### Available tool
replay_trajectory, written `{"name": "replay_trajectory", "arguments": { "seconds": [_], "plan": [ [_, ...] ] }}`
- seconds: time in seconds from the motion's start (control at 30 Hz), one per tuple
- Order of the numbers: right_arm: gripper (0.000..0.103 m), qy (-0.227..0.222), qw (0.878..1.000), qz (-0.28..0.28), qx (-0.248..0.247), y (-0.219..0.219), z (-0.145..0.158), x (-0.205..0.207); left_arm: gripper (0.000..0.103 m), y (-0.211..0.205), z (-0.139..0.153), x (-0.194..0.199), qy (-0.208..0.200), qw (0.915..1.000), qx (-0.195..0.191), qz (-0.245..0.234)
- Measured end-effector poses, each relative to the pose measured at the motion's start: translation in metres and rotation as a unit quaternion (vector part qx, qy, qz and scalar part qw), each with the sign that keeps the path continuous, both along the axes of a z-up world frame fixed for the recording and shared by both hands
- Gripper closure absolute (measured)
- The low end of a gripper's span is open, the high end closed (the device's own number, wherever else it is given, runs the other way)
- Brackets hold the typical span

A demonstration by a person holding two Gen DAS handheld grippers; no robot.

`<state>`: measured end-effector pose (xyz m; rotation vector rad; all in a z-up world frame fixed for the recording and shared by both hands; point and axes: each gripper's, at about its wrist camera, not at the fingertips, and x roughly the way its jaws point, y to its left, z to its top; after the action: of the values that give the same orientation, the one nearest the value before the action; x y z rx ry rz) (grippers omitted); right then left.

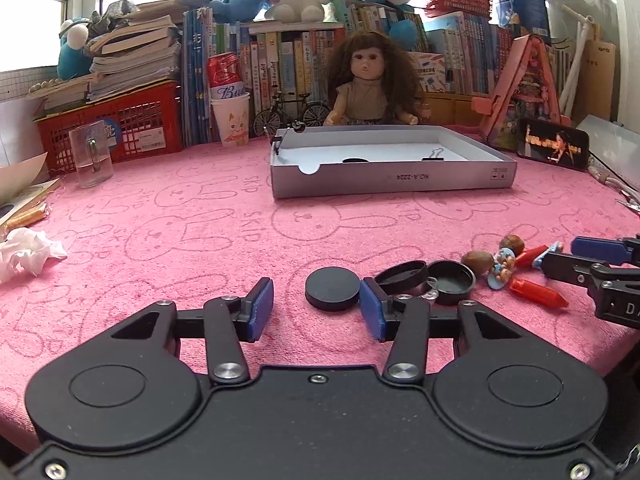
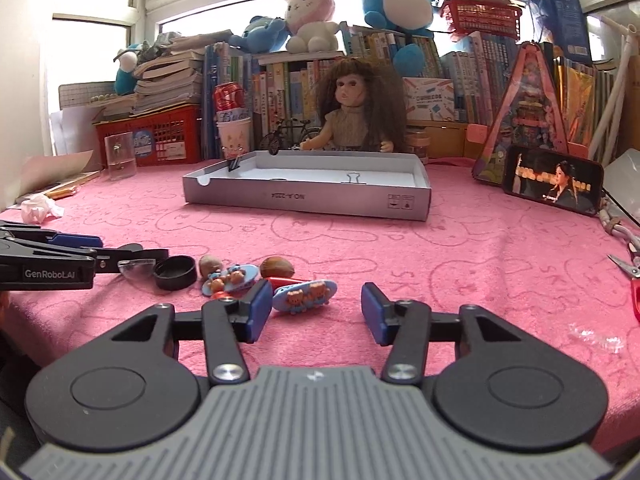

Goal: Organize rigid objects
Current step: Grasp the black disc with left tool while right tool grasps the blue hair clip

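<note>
Grey box [image 1: 394,184]: holds binder clip [image 1: 434,156], few bits.
Left: black cap [image 1: 332,289], bear clips [image 2: 305,295] on bench, near side of box.
My claws [image 1: 317,309] [image 2: 316,311]: both released, gripping nothing.

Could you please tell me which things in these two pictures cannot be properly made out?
- Dark round item in the grey tray, left wrist view: mostly hidden by the tray's front wall.
- Red-handled tool, right wrist view: cut off by the frame edge.
- Clear plastic piece: partly behind the left gripper.
</note>
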<state>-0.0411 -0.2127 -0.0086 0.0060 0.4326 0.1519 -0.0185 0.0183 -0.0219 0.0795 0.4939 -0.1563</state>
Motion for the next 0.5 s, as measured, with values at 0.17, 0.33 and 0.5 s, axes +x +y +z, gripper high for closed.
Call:
{"name": "replay_trajectory", "arguments": {
  "seconds": [0.17, 0.33, 0.5],
  "plan": [
    [0.048, 0.003, 1.000, -0.009, 0.004, -0.004, 0.000, 0.002, 0.056, 0.006, 0.000, 0.012, -0.002, 0.9994, 0.000, 0.036],
    [0.051, 0.003, 1.000, -0.003, 0.000, -0.001, -0.001, 0.005, 0.056, 0.005, -0.002, 0.019, -0.004, 0.9995, 0.000, 0.030],
    [0.053, 0.000, 1.000, 0.003, -0.020, 0.003, -0.003, 0.004, 0.056, 0.002, -0.004, 0.025, -0.010, 0.9995, 0.001, 0.030]
  ]
}}
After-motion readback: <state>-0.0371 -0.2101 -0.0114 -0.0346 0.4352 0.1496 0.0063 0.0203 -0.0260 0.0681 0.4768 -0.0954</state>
